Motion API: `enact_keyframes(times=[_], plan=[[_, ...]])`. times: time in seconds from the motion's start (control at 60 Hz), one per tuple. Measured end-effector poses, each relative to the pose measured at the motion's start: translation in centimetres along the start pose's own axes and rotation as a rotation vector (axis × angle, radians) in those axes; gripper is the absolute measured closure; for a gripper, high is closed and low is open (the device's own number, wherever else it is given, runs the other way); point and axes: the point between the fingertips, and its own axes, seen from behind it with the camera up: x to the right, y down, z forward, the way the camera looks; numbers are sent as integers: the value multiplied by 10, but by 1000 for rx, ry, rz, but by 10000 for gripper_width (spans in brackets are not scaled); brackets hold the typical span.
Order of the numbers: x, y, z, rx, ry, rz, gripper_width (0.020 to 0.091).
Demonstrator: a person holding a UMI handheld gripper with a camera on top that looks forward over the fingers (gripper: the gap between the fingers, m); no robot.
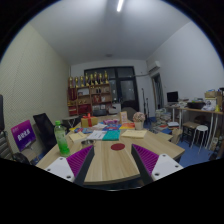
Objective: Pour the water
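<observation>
- Plainly, in the gripper view, the pouring looks not yet begun: the gripper stands wide apart with nothing between its fingers, the purple pads facing each other over bare wood.
- Likely the task's vessel is the green bottle, upright at the far left of the wooden table, well beyond the left finger; I cannot make out a cup to receive the water.
- Left to do, as I judge: reach the bottle, grasp it, carry it to a container and tilt.
- Around it: a small dark red disc just ahead of the fingers, books and papers at mid-table, a black chair at left, shelves far back.
- Clutter beside the bottle may crowd the approach.
</observation>
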Motion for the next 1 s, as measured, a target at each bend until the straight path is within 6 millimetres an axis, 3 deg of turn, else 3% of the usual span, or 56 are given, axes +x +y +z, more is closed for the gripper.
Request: enact_keyframes(times=[0.167, 0.183, 0.2, 0.217, 0.25, 0.267, 0.3, 0.317, 0.367, 0.383, 0.4, 0.45, 0.567, 0.733, 0.817, 0.967, 1.0], plan=[[-15, 0, -2, -5, -32, 14, 274], [10, 9, 7, 1, -47, 18, 274], [2, 4, 5, 2, -53, 17, 276], [-21, 2, 5, 5, -54, 14, 274], [-31, 0, 8, 11, -67, 8, 276], [-17, 1, 9, 12, -79, 6, 274], [-31, 3, 11, 13, -93, -5, 277], [-53, 0, 18, 12, -95, -13, 274], [-77, 1, 27, 18, -131, -26, 272], [-71, 5, 25, 25, -154, -27, 272], [-82, 4, 29, 32, -173, -30, 273], [-123, 2, 46, 37, -217, -35, 278], [-190, 22, 78, 10, -296, -52, 274], [-271, 39, 135, -12, -359, -79, 278], [-291, 36, 170, -7, -335, -62, 284], [-300, 46, 226, -29, -247, -88, 287], [-295, 49, 241, -33, -239, -88, 288]])
